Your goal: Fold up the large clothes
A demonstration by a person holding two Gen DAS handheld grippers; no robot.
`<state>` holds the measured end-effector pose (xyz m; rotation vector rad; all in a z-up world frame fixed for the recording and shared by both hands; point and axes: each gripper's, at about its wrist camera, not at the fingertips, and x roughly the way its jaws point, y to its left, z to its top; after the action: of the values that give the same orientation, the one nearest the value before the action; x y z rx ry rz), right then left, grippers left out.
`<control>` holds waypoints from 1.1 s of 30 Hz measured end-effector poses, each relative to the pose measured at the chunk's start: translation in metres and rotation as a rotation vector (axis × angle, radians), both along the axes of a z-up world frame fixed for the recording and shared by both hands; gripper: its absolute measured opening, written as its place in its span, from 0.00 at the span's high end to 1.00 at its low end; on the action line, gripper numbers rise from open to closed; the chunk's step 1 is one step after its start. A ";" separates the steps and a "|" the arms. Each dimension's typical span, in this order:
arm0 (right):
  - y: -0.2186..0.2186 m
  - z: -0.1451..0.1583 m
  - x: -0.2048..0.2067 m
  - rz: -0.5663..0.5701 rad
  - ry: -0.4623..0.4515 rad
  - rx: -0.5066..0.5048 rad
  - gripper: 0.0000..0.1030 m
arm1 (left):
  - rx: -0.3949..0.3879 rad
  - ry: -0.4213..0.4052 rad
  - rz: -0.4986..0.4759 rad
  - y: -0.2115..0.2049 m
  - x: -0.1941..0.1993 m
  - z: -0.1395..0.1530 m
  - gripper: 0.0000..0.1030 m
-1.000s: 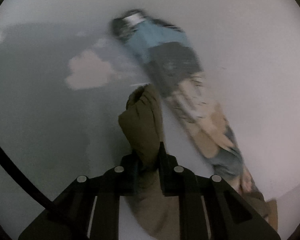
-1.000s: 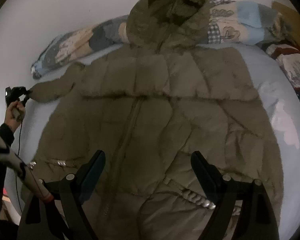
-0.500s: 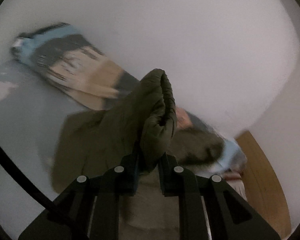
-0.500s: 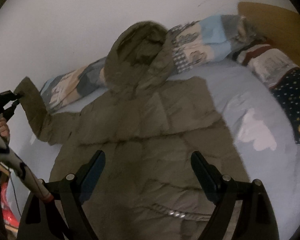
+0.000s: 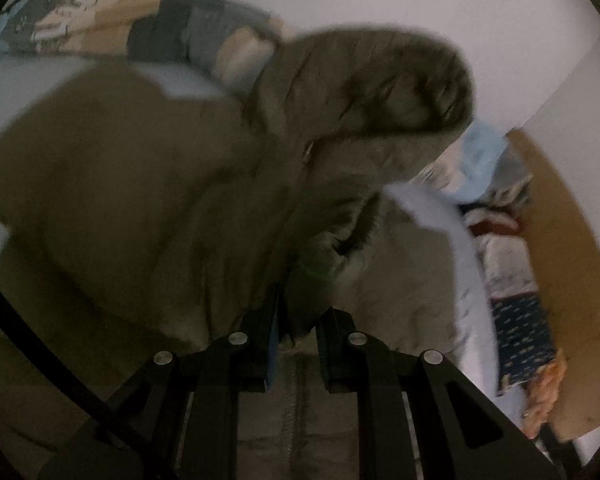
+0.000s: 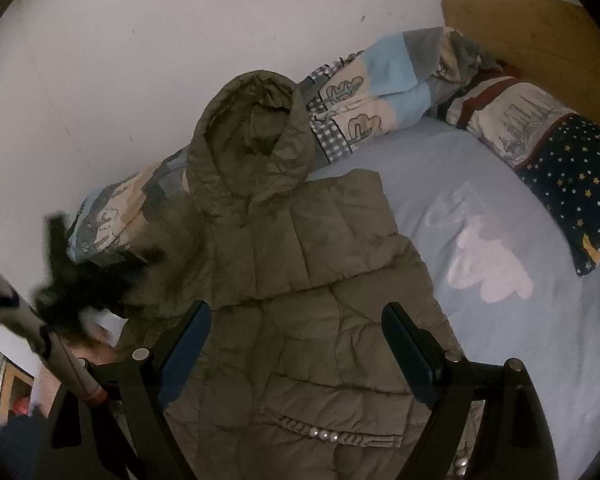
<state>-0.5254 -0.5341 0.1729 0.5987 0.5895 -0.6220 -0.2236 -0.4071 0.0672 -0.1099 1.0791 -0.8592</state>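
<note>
A bed (image 6: 500,320) with a pale blue sheet printed with a white cloud fills the corner of the room, pushed against a plain white wall (image 6: 140,60), with a wooden headboard (image 6: 520,28) at the far end. A patchwork quilt (image 6: 380,84) is rolled along the wall side, and a starry dark-blue pillow (image 6: 580,176) lies up by the headboard. Spread on the sheet is the olive hooded coat (image 6: 300,280), front up, its hood (image 6: 256,128) resting on the quilt and one side already folded inward so the edge runs straight down the sheet. The left tool (image 5: 296,320) is clamped tight on the coat's sleeve (image 5: 332,240) — the padded cuff bunches up between its fingers and is carried over the coat's chest, just below the hood. In the right wrist view that tool is only a dark blur (image 6: 64,280) at the coat's near shoulder. The right tool (image 6: 296,344) stands wide apart and grips nothing — it hangs above the coat's lower front, with the braided pocket trim (image 6: 328,432) beneath it.
</note>
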 end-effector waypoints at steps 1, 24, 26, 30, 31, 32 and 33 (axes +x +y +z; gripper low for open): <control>0.000 -0.001 -0.001 0.001 -0.001 0.001 0.12 | 0.015 0.005 -0.003 -0.002 -0.003 -0.007 0.85; -0.021 -0.043 0.009 0.074 -0.077 0.282 0.12 | 0.210 -0.367 0.280 0.215 -0.035 0.056 0.24; -0.021 -0.053 0.013 0.097 -0.099 0.343 0.12 | 0.214 -0.296 0.270 0.217 -0.016 0.050 0.24; -0.015 -0.074 0.026 0.135 -0.133 0.451 0.12 | 0.167 -0.354 0.287 0.216 -0.014 0.072 0.24; -0.014 -0.077 0.029 0.132 -0.138 0.470 0.12 | 0.150 -0.373 0.259 0.213 -0.017 0.078 0.24; -0.012 -0.083 0.035 0.122 -0.150 0.503 0.12 | 0.149 -0.387 0.240 0.210 -0.019 0.082 0.24; -0.012 -0.086 0.039 0.116 -0.155 0.518 0.12 | 0.157 -0.409 0.212 0.206 -0.022 0.084 0.24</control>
<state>-0.4862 -0.5457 0.0873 1.0798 0.6373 -0.3052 -0.2452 -0.2014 0.1513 0.0802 0.7307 -0.5704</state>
